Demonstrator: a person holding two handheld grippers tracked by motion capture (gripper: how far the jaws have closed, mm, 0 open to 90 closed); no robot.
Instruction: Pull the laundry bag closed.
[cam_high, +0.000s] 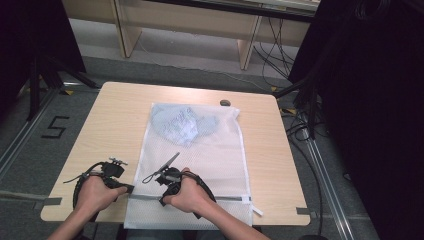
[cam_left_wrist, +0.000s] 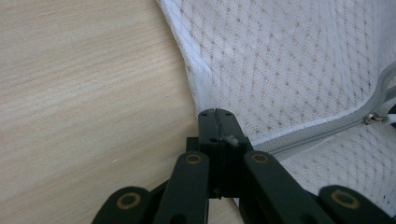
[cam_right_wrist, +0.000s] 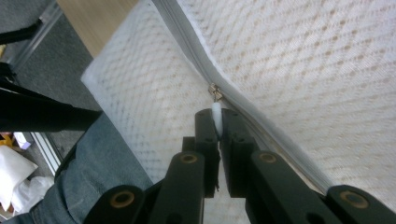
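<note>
Evidently, from above, a white mesh zippered laundry bag (cam_high: 200, 150) lies flat on the pale wooden table (cam_high: 115, 125); the left hand-held gripper (cam_left_wrist: 216, 114), jaws together, pins its edge, while the right hand-held gripper (cam_right_wrist: 216, 116) pinches the white zipper pull tab (cam_right_wrist: 216, 114) to slide it.

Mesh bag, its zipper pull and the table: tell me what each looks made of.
Mesh bag: white synthetic netting by the look, matte; an open diamond weave lets the table show through. Zipper pull: probably smooth white plastic, hung on a small metal slider, pinched in the right tongs. Table: pale wood-grain top, likely laminate, with a flat, low-sheen finish.
</note>
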